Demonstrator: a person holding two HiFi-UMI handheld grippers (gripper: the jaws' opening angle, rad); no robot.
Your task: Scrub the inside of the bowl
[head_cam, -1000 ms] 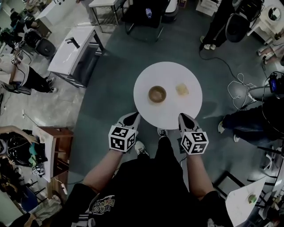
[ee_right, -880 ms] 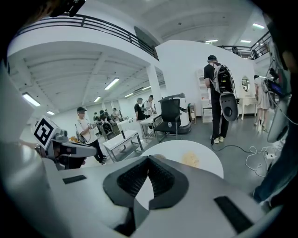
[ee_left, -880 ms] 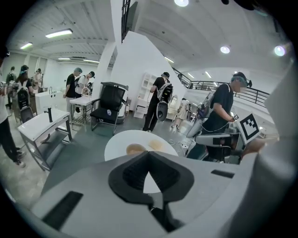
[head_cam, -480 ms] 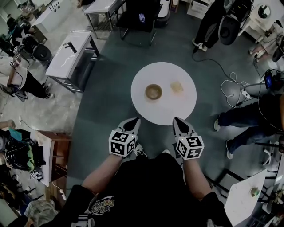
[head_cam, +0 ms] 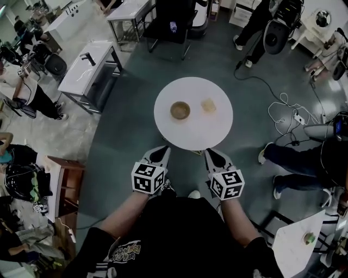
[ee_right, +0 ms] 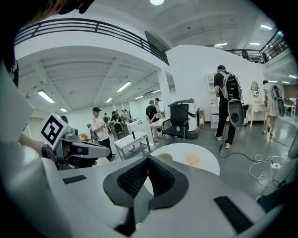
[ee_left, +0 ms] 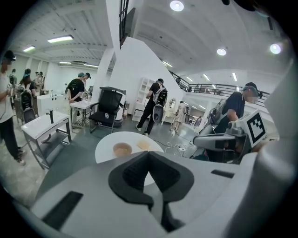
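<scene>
Sitting on the table (head_cam: 217,129), the bowl (head_cam: 180,111) lies well beyond the closed, empty left tongs (head_cam: 161,150) and right tongs (head_cam: 211,154).

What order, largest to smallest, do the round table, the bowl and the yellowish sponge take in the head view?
1. round table
2. bowl
3. yellowish sponge, only slightly smaller than the bowl

All three sit at the same distance, so nearness does not skew this.

Bright ceiling lamps (ee_left: 176,5) light the hall evenly; both gripper views bulge fisheye, corners black
</scene>
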